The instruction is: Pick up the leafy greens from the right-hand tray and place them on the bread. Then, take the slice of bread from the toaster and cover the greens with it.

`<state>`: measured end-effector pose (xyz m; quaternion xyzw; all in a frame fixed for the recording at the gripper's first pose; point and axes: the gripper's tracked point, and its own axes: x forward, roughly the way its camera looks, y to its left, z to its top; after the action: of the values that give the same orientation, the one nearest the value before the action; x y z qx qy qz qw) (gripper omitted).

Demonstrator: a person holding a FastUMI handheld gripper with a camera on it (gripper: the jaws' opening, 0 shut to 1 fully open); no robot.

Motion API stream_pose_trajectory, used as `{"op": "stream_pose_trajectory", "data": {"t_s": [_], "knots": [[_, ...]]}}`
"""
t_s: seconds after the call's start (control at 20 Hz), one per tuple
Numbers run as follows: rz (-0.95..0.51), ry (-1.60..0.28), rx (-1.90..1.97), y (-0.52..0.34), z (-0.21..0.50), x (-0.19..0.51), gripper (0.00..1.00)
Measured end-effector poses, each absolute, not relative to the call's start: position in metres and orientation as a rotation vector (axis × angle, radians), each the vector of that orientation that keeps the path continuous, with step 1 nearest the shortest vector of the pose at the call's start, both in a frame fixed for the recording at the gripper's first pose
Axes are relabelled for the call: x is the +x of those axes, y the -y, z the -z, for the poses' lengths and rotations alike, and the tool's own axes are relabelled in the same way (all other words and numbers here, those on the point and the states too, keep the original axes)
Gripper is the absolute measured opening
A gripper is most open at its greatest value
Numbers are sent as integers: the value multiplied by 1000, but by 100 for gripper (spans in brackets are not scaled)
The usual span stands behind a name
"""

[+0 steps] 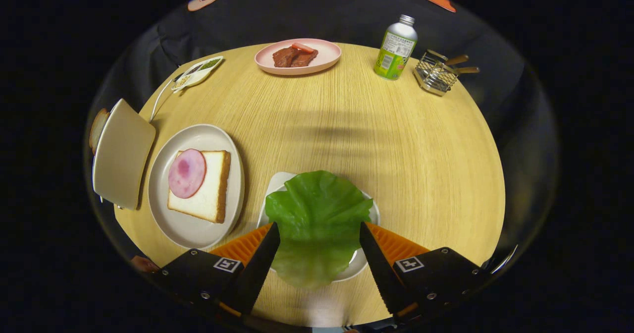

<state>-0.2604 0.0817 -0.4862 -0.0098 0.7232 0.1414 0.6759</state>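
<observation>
Gripper: we see the gripper (319, 231) with its fingers spread wide, one at each side of the leaf, neither pressing it.
Greens: the crinkled green lettuce leaf (317, 214) lies between the fingers on a small white tray (277, 182).
Bread: left of it, the white square bread slice (210, 187) topped with a round pink ham slice (186, 173) rests on a round beige plate (198, 231).
Toaster: the cream toaster (121, 154) stands beyond that plate, a browned slice (97, 130) showing at its far side.
Table: we note a round light wooden table (346, 125).

Hand-held gripper (319, 230) pointing fwd & down, fingers (262, 256) spread wide apart, not closed on anything.
</observation>
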Motion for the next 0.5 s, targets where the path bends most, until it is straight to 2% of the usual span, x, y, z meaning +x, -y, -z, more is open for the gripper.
{"op": "stream_pose_trajectory", "data": {"t_s": [0.35, 0.5], "knots": [[-246, -1701, 18, -84, 505, -272, 89], [-209, -1713, 31, -81, 503, -271, 78]]}}
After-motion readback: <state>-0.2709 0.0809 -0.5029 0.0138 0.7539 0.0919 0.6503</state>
